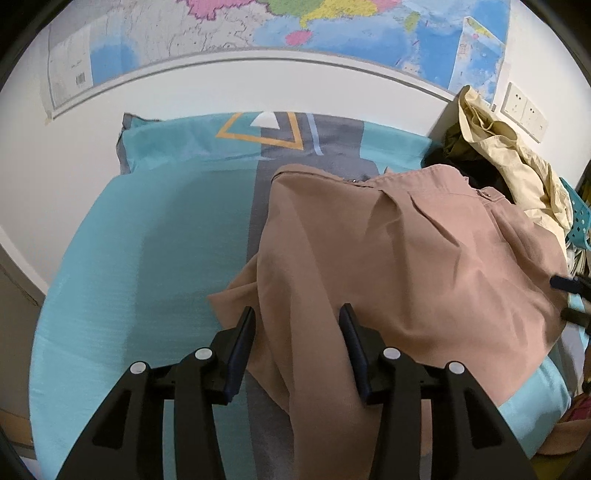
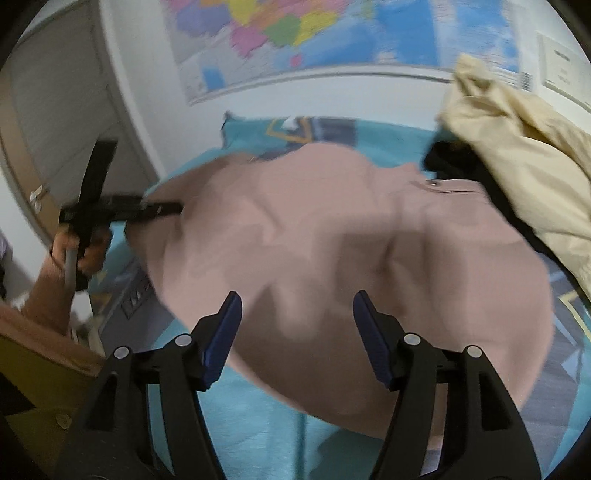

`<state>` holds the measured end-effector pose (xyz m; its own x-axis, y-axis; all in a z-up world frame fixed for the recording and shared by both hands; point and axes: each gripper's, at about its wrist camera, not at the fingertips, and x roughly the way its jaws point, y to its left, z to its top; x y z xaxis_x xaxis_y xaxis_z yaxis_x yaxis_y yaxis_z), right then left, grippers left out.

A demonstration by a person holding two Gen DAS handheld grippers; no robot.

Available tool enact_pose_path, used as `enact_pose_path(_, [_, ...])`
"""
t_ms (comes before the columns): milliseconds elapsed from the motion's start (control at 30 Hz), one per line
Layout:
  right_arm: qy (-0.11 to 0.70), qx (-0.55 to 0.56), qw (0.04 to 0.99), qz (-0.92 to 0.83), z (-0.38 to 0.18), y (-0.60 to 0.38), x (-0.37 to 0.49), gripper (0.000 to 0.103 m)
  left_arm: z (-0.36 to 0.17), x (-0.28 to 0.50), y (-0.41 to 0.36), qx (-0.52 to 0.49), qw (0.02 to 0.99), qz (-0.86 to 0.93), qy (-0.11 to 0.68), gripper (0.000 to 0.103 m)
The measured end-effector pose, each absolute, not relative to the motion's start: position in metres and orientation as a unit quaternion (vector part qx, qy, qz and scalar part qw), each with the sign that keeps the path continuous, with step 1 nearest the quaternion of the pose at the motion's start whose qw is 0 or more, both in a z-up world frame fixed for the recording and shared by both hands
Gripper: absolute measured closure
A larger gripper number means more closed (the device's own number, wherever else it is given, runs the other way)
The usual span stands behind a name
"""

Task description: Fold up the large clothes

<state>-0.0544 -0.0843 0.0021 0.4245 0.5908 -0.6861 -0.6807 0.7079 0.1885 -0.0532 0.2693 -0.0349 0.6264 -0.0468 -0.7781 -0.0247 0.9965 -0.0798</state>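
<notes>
Left wrist view: left gripper (image 1: 297, 315) stands apart, clamping nothing, astride a ridge of the pink garment (image 1: 406, 258) on the bed (image 1: 129, 240). Right wrist view: right gripper (image 2: 297, 304) likewise apart, garment spread ahead, seemingly released for smoothing.

The big piece of clothing (image 1: 406, 266) is dusty pink all over. It lies on a bed sheet (image 1: 122, 266) that is light blue-green with a grey stripe down the middle. The pillow (image 1: 207, 144) has the same colours, with an orange triangle outline and a small white shape. The pile of clothes (image 1: 517, 162) is pale yellow, dark green and black. The wall map (image 1: 332, 29) shows blue sea and pink, yellow and green lands. The wall is white.
</notes>
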Motion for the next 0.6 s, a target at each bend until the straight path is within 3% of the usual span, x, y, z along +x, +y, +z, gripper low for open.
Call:
enact_pose_path(100, [0.388, -0.083, 0.830, 0.392, -0.008, -0.066, -0.060, 0.041, -0.040, -0.049, 0.272, -0.052, 0.898, -0.006, 0.436, 0.057])
enact_pose_path(233, [0.378, -0.107, 0.827, 0.401, -0.010, -0.051, -0.068, 0.028, -0.043, -0.045, 0.272, -0.055, 0.898, -0.009, 0.437, 0.061])
enact_pose_path(333, [0.366, -0.112, 0.824, 0.417, -0.007, -0.044, -0.074, 0.027, -0.044, -0.041, 0.270, -0.056, 0.897, -0.012, 0.438, 0.067])
enact_pose_path(600, [0.345, -0.181, 0.806, 0.445, -0.011, -0.001, -0.094, 0.026, -0.046, -0.026, 0.271, -0.074, 0.890, -0.004, 0.449, 0.064])
